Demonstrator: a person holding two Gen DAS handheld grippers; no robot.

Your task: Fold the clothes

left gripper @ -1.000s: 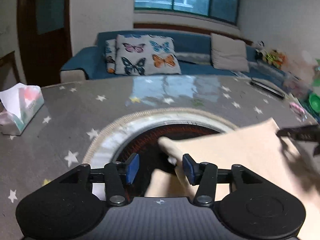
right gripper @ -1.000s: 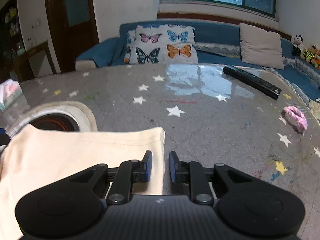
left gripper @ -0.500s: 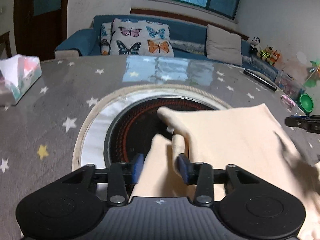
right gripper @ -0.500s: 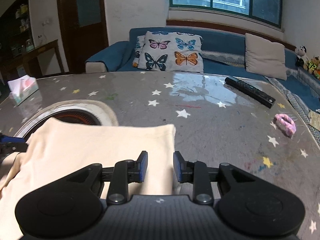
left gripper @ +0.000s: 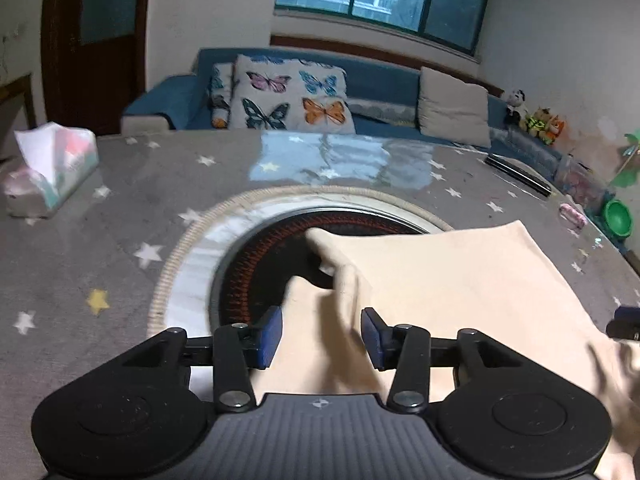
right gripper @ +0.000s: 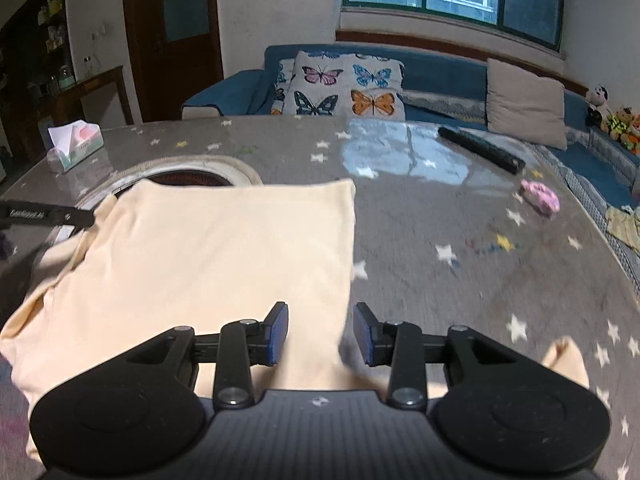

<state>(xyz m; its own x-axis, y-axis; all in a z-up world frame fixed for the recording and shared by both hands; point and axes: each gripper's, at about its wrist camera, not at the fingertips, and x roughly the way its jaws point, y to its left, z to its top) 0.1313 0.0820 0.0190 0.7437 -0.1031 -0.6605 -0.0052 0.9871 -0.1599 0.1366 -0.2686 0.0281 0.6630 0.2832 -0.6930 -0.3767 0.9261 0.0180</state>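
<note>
One cream garment [right gripper: 224, 256] lies folded flat on star-patterned surface [right gripper: 460, 280], far-left corner over round burner [left gripper: 272, 256], spread for next fold. Two tongs: left tongs [left gripper: 320, 336] opening, cloth ridge between pads, not pinched; right tongs [right gripper: 320, 332] opening over garment's near-right edge, released. Beyond garment: one tissue box [right gripper: 76, 146], one remote [right gripper: 480, 150].

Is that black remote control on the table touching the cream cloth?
Apart. In the right wrist view, the remote control lies far back on the table, with bare starred tabletop between it and the cream cloth.
</note>
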